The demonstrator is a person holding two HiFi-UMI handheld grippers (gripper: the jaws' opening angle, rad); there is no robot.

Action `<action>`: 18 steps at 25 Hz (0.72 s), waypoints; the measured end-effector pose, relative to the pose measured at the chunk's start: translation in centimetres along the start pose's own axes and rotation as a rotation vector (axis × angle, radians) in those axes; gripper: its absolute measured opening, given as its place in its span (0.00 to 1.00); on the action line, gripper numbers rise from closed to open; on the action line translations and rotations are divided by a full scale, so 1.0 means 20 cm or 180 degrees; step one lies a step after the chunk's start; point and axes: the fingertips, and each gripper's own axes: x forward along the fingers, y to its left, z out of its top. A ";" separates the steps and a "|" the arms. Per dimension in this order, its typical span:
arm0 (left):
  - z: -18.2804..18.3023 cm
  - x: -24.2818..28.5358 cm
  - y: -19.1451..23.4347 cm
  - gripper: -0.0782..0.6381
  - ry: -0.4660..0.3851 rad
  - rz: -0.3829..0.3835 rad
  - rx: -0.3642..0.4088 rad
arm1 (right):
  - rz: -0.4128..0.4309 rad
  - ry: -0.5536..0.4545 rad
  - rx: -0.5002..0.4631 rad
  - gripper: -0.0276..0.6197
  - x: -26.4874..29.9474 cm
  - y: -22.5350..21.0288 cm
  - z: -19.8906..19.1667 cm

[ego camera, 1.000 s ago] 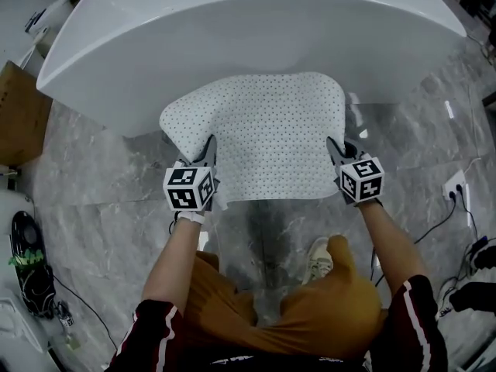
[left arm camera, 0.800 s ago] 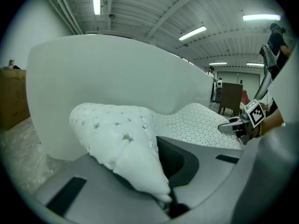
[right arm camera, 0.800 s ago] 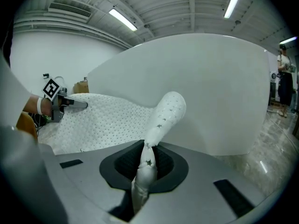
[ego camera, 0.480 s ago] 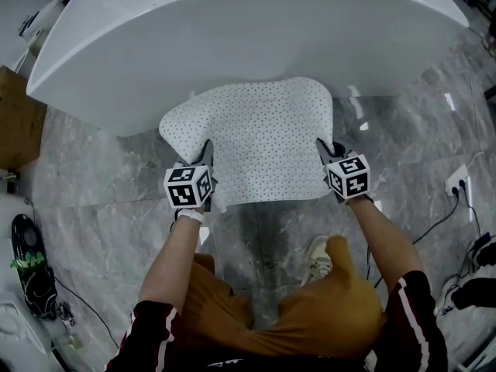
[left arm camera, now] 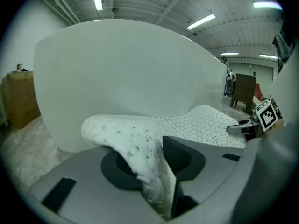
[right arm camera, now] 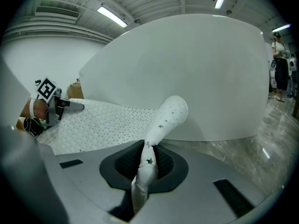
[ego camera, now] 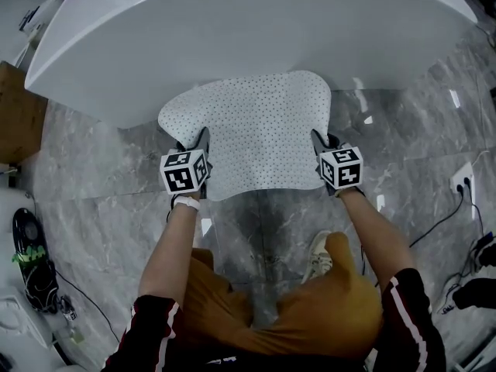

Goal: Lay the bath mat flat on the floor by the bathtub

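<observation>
The left hand-held gripper [ego camera: 200, 141] and the right hand-held gripper [ego camera: 318, 140] each pinch a near corner of the dotted white bath mat [ego camera: 256, 130]. The mat is spread above the marble floor [ego camera: 108, 200] beside the bathtub [ego camera: 232, 29], its far edge seemingly against the tub wall.

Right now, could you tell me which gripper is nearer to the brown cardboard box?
Left. The left gripper grips the bath mat on the side toward the cardboard box; the right gripper holds the mat's opposite edge, farther away.
</observation>
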 end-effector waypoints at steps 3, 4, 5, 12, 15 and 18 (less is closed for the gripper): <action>-0.04 -0.03 0.12 0.38 0.0083 0.0251 -0.0136 | -0.0082 0.0054 0.0166 0.11 0.06 -0.01 -0.06; -0.06 -0.05 0.16 0.40 0.0082 0.0339 -0.0165 | -0.0113 0.0077 0.0219 0.11 0.08 -0.01 -0.09; -0.08 -0.06 0.18 0.42 0.0054 0.0404 -0.0177 | -0.0140 0.0098 0.0255 0.11 0.09 -0.02 -0.11; 0.04 -0.17 0.16 0.45 -0.0326 0.0364 -0.0008 | -0.0241 0.0222 0.0034 0.11 0.12 -0.04 -0.15; 0.05 -0.18 0.10 0.44 -0.0373 0.0276 0.0077 | -0.0316 0.0280 -0.0127 0.11 0.13 -0.08 -0.16; 0.05 -0.19 0.07 0.44 -0.0382 0.0218 0.0142 | -0.0390 0.0342 -0.0255 0.11 0.11 -0.13 -0.17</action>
